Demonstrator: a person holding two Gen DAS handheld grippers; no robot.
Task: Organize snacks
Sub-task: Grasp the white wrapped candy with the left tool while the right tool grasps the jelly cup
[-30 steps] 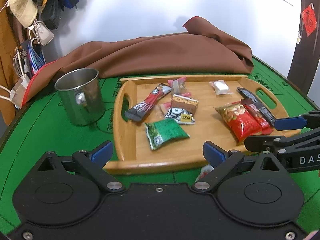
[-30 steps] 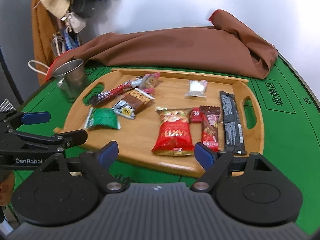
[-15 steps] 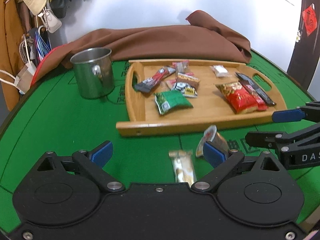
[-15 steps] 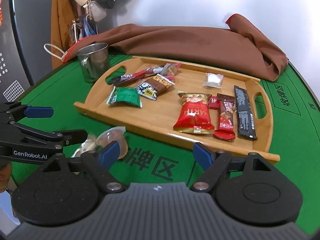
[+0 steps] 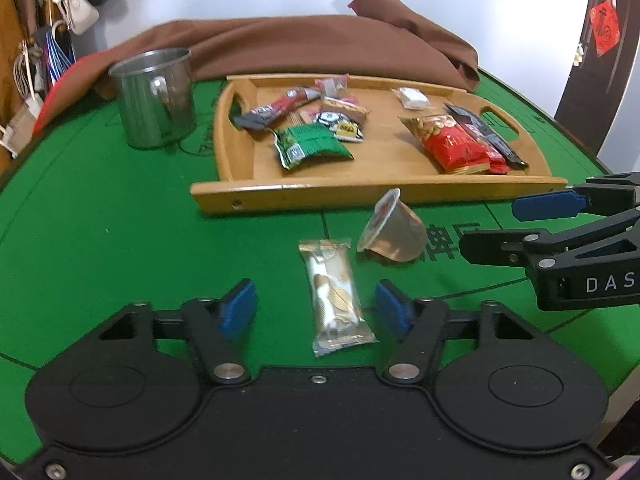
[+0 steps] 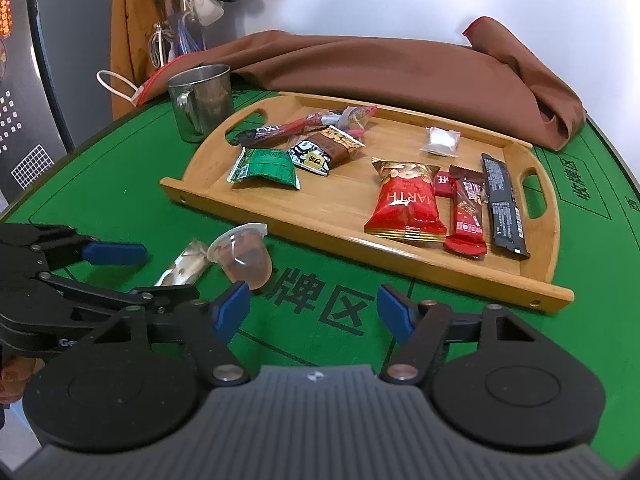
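Note:
A wooden tray (image 5: 384, 194) (image 6: 360, 256) on the green table holds several snack packets, among them a green packet (image 5: 310, 148) (image 6: 264, 168) and a red nut bag (image 5: 452, 146) (image 6: 406, 204). In front of the tray, on the felt, lie a white-gold wrapped bar (image 5: 334, 300) (image 6: 186, 266) and a tipped clear jelly cup (image 5: 394, 230) (image 6: 242, 256). My left gripper (image 5: 316, 308) is open, its blue pads either side of the bar's near half. My right gripper (image 6: 314, 310) is open and empty; the jelly cup lies just past its left pad.
A steel mug (image 5: 154, 98) (image 6: 202, 100) stands left of the tray. A brown cloth (image 5: 320, 48) (image 6: 400, 68) is heaped behind the tray. Bags and a hat hang at the far left. The right gripper shows at the right edge of the left wrist view (image 5: 560, 220).
Both grippers have pulled back from the tray toward the table's front. The bar and jelly cup have come into view, and the left gripper now straddles the bar.

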